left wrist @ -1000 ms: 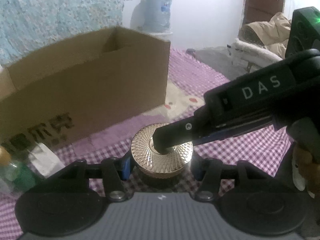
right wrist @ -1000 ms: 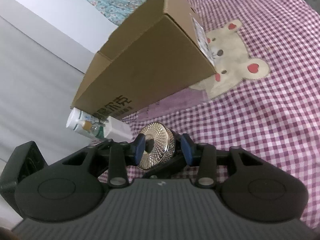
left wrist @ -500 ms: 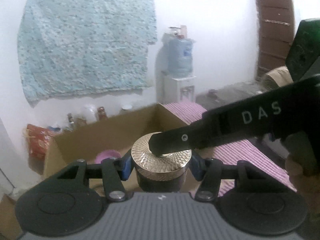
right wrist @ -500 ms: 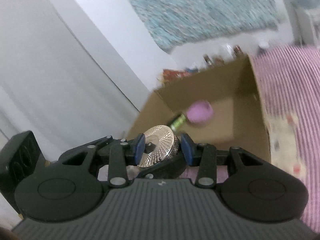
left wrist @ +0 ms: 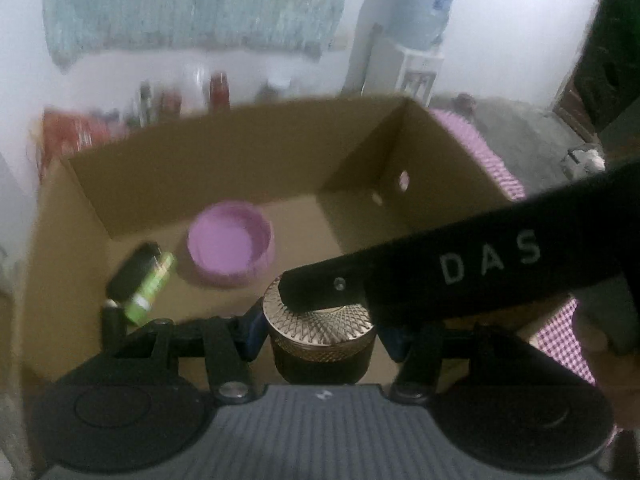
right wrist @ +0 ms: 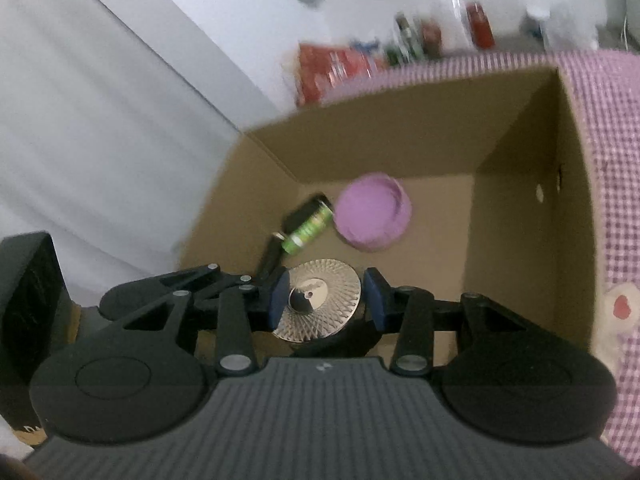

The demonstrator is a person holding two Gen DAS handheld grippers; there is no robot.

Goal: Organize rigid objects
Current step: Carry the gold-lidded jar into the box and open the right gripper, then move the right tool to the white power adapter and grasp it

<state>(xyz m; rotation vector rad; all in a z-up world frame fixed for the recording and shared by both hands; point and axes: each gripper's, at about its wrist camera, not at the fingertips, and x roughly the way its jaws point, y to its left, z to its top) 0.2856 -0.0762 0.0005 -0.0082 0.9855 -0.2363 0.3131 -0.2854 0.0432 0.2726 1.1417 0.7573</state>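
At lower centre, the left tongs (left wrist: pixel 320 334) pinch the dark jar (left wrist: pixel 322 354) below its gold lid (left wrist: pixel 320 322), over the cardboard box (left wrist: pixel 224 160). The right tongs (right wrist: pixel 325 300) straddle the lid, pads spread clear. A pink bowl (left wrist: pixel 231 249) and green bottle (left wrist: pixel 150 286) lie inside.

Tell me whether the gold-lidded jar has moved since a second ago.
Yes. The gold-lidded jar went from the checked cloth outside the cardboard box to above its open inside.

A dark jar (left wrist: pixel 322 354) with a ridged gold lid (left wrist: pixel 320 322) sits upright at lower centre of the left wrist view, above an open cardboard box (left wrist: pixel 64 264) holding a purple bowl (left wrist: pixel 230 246) and a toppled green-labelled bottle (left wrist: pixel 148 284).
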